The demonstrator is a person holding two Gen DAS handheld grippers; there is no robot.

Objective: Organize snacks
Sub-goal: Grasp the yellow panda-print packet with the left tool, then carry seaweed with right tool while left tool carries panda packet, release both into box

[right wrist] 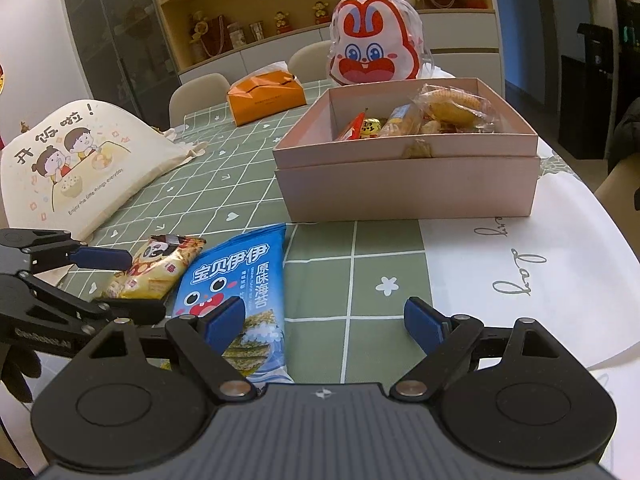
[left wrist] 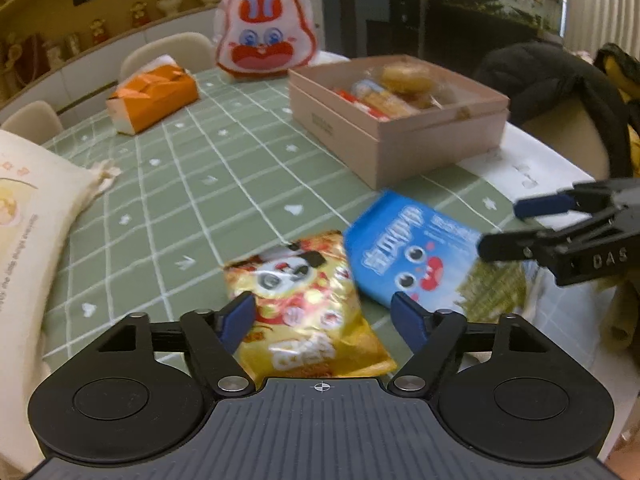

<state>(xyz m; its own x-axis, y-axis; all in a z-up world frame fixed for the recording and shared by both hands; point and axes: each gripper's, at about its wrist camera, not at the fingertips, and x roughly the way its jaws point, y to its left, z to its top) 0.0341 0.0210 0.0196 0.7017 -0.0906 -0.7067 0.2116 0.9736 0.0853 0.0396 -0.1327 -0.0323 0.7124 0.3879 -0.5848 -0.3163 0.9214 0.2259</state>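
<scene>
Both jaws are wide and empty: left gripper (left wrist: 322, 316) astride the yellow pack (left wrist: 304, 312), right gripper (right wrist: 325, 322) beside the blue pack (right wrist: 240, 300). Overlapping packs risk being dragged together.

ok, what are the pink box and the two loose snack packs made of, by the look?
Pink box: matte paperboard, likely; flat stiff walls, no shine.
Yellow pack: glossy plastic film; glare, crinkles.
Blue pack: printed film, probably plastic; smoother, less glare.

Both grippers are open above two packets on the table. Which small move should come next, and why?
Probably close the left gripper on the yellow packet: it already lies between the open fingers, and the pink box has room. The blue packet lies off-centre for the right gripper.
</scene>
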